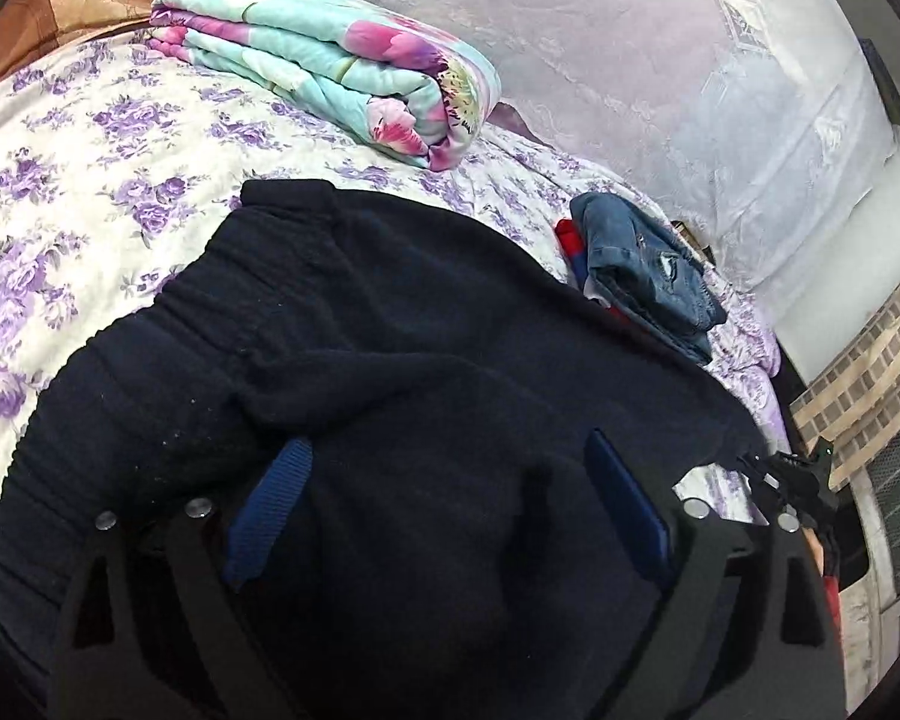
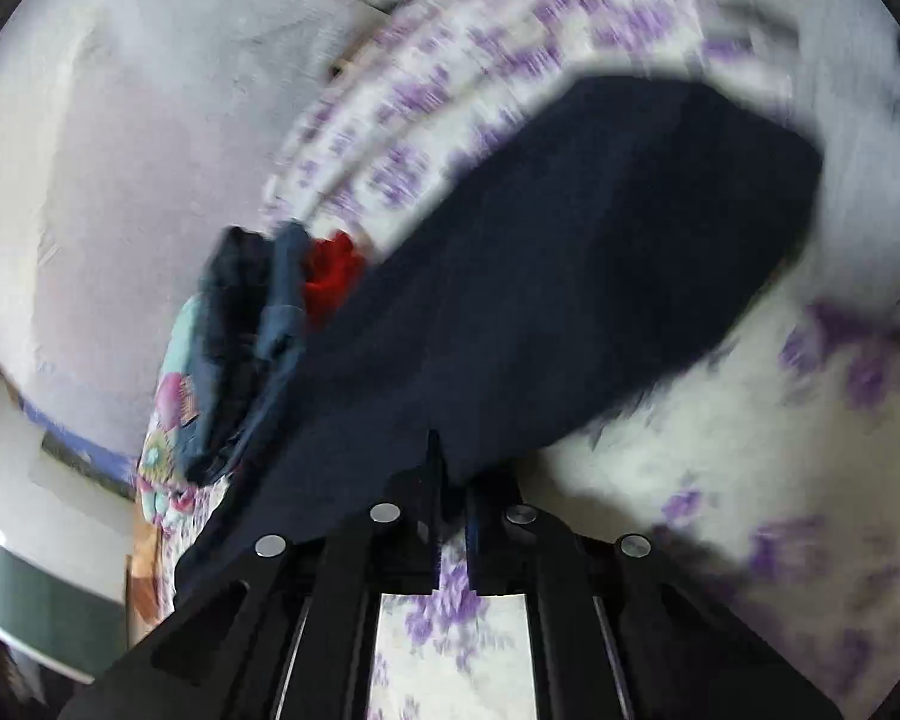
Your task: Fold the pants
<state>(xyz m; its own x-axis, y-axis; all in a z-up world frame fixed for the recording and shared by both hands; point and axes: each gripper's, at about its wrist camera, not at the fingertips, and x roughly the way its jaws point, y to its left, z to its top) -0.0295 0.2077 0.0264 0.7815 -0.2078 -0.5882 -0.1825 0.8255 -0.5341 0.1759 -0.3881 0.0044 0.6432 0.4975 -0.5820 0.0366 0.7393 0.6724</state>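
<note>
While the dark pants (image 1: pixel 390 324) lie spread on the floral bed sheet (image 1: pixel 60 180), we see the left claw (image 1: pixel 450 516) standing wide open right over them, its blue pads clear of the cloth on either side, gripping nothing. The right claw (image 2: pixel 450 468) is pinched shut on an edge of the pants (image 2: pixel 540 252), which stretch away from it up and to the right in its blurred view. In the left view the gathered waistband lies up and to the left of the claw, so we judge the garment's long axis runs from there toward the lower right (the leg ends are out of sight). The right claw already has the cloth; the left, we judge, only needs to drop straight down. Folded jeans (image 1: pixel 648 264) sit just beyond.
</note>
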